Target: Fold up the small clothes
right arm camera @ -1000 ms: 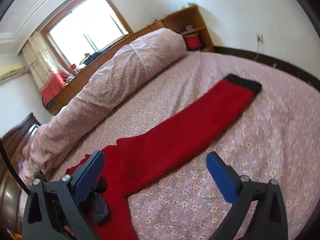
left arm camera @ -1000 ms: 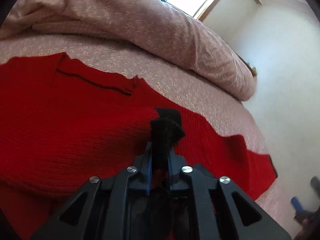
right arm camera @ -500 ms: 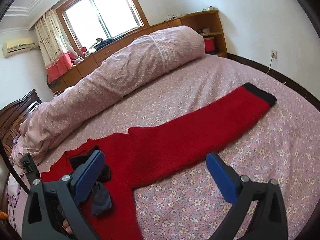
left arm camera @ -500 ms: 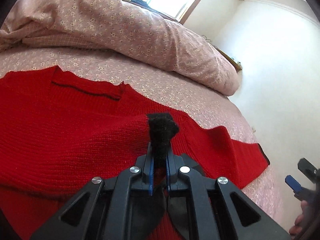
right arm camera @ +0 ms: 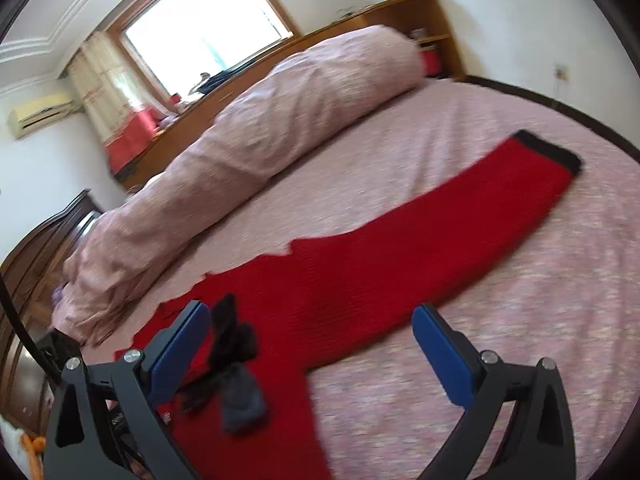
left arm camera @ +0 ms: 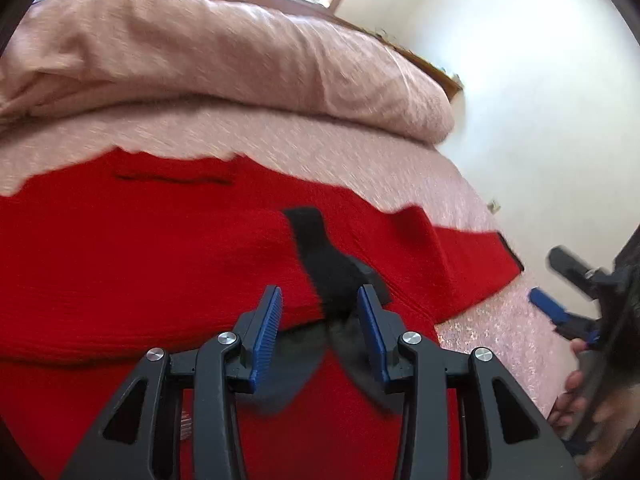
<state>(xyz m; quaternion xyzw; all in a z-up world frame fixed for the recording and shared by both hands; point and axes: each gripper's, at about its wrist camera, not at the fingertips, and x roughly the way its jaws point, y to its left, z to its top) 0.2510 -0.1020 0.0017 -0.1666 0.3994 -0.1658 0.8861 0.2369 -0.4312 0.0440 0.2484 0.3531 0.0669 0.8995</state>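
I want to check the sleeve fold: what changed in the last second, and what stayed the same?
The left tool opened and released the black cuff, which now lies on the red sweater. The right tool stayed open and empty; the other sleeve stayed stretched out on the bed.

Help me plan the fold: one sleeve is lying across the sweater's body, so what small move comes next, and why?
Probably move the right hand-held gripper, open and empty, toward the black cuff of the outstretched sleeve. That sleeve lies unfolded on the bed, while the left hand-held gripper is open over the folded sleeve's cuff.
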